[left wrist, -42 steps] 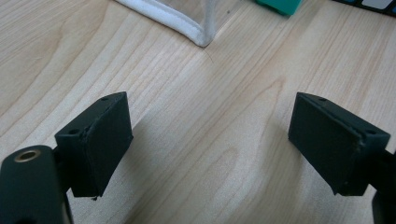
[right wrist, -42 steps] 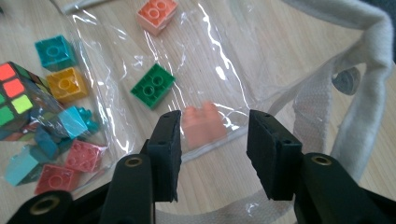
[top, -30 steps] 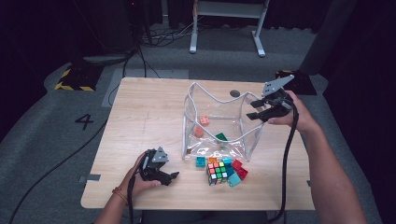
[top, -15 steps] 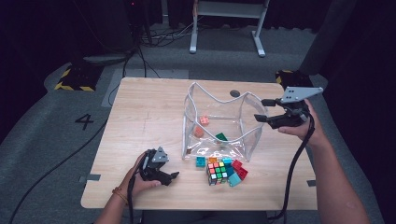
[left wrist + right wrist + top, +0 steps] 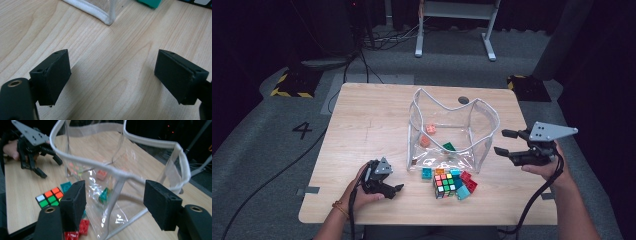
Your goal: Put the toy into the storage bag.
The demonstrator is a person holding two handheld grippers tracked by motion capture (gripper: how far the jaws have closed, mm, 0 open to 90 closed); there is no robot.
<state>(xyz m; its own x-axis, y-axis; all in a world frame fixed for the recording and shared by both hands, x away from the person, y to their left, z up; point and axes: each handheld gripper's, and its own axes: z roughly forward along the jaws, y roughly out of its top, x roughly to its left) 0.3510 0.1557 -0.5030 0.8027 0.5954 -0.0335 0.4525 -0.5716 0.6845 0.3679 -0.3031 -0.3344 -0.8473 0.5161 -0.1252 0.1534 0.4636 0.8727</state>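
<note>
1. High view: the clear bag [image 5: 452,132] stands open mid-table, with small blocks inside. A colour cube [image 5: 443,184] and loose blocks [image 5: 464,184] lie just in front of it. The right gripper [image 5: 503,142] hovers just beside the bag's right wall, apart from it, holding nothing; its jaws have just been opening. The left gripper [image 5: 398,190] rests on the table [image 5: 362,120] near the front-left edge.
2. Left gripper view: the jaws stand wide over bare wood, with the bag's white-edged corner [image 5: 107,18] ahead.
3. Right gripper view: the jaws are spread, and the bag's near corner seam [image 5: 117,187] rises between them, untouched.
</note>
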